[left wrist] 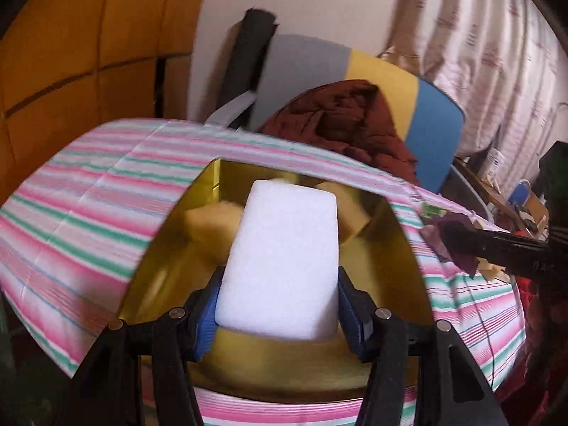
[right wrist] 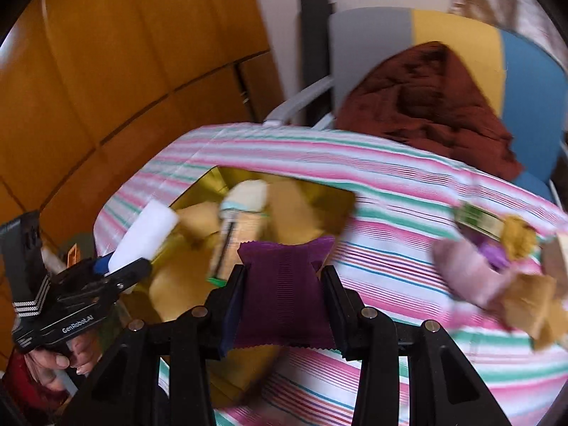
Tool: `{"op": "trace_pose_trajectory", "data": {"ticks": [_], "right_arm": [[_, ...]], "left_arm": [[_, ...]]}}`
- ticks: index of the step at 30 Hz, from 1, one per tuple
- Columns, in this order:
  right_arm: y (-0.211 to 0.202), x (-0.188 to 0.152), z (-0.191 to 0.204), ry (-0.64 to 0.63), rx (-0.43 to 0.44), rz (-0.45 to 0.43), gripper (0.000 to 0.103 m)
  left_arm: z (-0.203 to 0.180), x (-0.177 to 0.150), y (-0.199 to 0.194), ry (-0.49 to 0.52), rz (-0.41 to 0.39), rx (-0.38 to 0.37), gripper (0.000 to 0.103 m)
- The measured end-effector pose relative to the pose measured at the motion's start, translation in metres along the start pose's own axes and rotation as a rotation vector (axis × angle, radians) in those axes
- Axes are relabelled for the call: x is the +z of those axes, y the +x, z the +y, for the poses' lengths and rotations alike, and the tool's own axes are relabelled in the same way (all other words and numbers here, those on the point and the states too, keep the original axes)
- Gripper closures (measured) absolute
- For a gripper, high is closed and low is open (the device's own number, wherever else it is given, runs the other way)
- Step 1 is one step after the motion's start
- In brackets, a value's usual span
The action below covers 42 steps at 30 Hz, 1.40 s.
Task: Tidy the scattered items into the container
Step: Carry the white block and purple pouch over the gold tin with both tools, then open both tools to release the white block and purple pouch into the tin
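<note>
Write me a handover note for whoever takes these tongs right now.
Left tongs: shut on a white sponge, over the gold box.
Right tongs: shut on a purple packet, at the box's edge.
Done: several yellowish pieces already lie in the box.
Left: drop both items in, then collect the pile of packets on the striped cloth.

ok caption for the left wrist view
Left gripper holds a white sponge over the gold tin on a striped cloth.
</note>
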State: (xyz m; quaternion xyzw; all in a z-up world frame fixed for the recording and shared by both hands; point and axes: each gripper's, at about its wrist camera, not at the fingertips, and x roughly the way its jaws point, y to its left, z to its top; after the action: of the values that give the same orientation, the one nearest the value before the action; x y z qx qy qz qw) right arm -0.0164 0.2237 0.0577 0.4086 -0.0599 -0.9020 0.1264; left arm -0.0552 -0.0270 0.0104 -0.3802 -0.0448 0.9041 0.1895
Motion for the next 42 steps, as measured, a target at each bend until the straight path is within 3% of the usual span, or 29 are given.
{"op": "trace_pose_trajectory", "data": {"ticks": [5, 11, 18, 21, 28, 34, 42], "right_arm": [[0.052, 0.005, 0.029, -0.005, -0.015, 0.091, 0.060], [0.091, 0.001, 0.020, 0.070, -0.044, 0.175, 0.060], [0.106, 0.004, 0.027, 0.065, -0.070, 0.186, 0.057], [0.105, 0.008, 0.030, 0.078, -0.050, 0.166, 0.046], [0.091, 0.009, 0.046, 0.068, -0.018, 0.107, 0.034], [0.076, 0.005, 0.050, 0.078, 0.004, 0.079, 0.030], [0.055, 0.003, 0.044, 0.093, 0.000, 0.034, 0.027]], "left_arm": [[0.025, -0.007, 0.022, -0.024, 0.099, 0.015, 0.045], [0.035, -0.017, 0.040, -0.050, 0.172, 0.028, 0.045], [0.032, -0.017, 0.040, -0.045, 0.166, 0.029, 0.044], [0.032, -0.015, 0.040, -0.057, 0.160, 0.017, 0.042], [0.042, -0.007, 0.033, -0.163, 0.139, -0.019, 0.040], [0.051, -0.005, 0.020, -0.262, 0.078, -0.055, 0.040], [0.031, -0.001, 0.008, -0.188, 0.028, -0.026, 0.040]]}}
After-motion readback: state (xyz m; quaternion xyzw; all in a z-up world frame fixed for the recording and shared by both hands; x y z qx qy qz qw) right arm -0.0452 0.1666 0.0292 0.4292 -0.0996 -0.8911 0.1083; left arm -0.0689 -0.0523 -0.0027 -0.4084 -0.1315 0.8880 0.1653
